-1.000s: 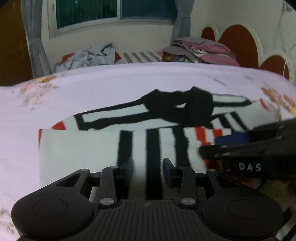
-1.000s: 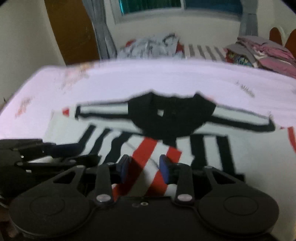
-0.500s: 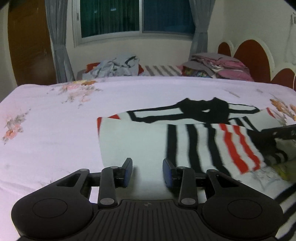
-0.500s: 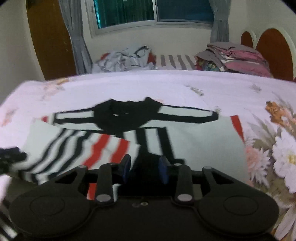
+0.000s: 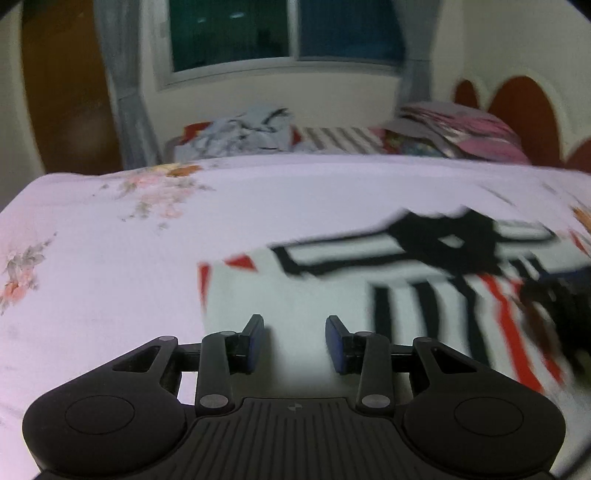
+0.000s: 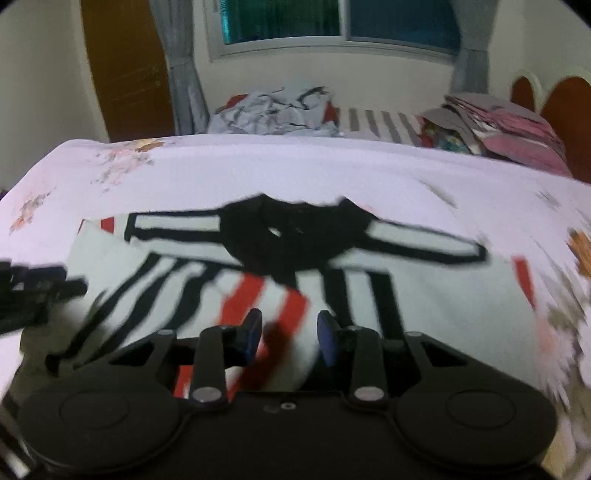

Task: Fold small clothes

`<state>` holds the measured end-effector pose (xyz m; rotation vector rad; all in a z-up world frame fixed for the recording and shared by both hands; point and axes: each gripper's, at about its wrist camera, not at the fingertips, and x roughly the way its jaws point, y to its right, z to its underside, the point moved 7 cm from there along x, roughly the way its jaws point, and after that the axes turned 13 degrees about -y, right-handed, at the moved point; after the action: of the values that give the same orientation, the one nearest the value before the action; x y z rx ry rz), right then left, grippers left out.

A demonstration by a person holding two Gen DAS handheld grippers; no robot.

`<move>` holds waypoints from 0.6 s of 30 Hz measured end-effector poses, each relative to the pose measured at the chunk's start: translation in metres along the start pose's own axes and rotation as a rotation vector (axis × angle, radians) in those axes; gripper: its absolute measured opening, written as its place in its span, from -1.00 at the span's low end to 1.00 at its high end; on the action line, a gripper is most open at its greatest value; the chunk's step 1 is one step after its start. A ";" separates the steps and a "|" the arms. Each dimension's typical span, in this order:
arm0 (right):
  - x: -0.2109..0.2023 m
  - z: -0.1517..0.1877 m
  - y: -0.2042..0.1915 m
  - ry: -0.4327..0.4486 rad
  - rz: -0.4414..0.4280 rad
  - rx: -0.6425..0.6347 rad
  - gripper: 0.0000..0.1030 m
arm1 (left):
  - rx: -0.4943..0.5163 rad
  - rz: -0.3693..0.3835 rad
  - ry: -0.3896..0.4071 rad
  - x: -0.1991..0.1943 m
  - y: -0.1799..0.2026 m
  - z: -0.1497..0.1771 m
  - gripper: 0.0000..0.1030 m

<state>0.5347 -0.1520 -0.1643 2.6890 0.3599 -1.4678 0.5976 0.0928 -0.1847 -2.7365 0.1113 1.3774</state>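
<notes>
Left gripper [image 5: 294, 341]: jaws apart, white fabric seen in gap, pads not pressing. Right gripper [image 6: 289, 338]: jaws apart, striped fabric between fingers, grip cannot be told from blurred frame. Striped garment [image 6: 417, 299]: spread on pink floral bedsheet [image 5: 110, 258], near edge folded over toward middle, black collar at far side, sleeves stretched left and right. Far: crumpled clothes pile [image 6: 269, 110], folded stack [image 6: 502, 129] at right, window [image 5: 284, 33] above.
</notes>
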 end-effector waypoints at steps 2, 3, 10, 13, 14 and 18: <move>0.008 -0.006 -0.008 -0.006 -0.026 -0.008 -0.42 | -0.006 -0.015 -0.022 0.019 -0.010 -0.012 -0.28; 0.018 -0.007 -0.009 -0.034 -0.013 -0.019 -0.41 | 0.006 -0.028 -0.052 0.032 -0.015 -0.015 -0.26; 0.003 -0.002 -0.011 -0.006 0.021 0.001 -0.37 | -0.049 0.066 -0.031 0.007 -0.016 -0.012 -0.11; -0.008 0.004 -0.019 -0.002 0.004 0.014 -0.37 | -0.088 0.119 -0.004 -0.020 0.013 0.009 -0.11; -0.009 0.008 -0.024 -0.006 -0.007 0.012 -0.35 | -0.092 0.124 -0.014 -0.023 0.024 0.017 -0.11; -0.002 0.023 -0.031 -0.048 0.018 -0.023 -0.35 | -0.008 0.089 -0.057 -0.018 0.048 0.038 -0.11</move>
<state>0.5079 -0.1256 -0.1735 2.6268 0.3462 -1.5106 0.5518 0.0497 -0.1943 -2.7270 0.2276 1.4805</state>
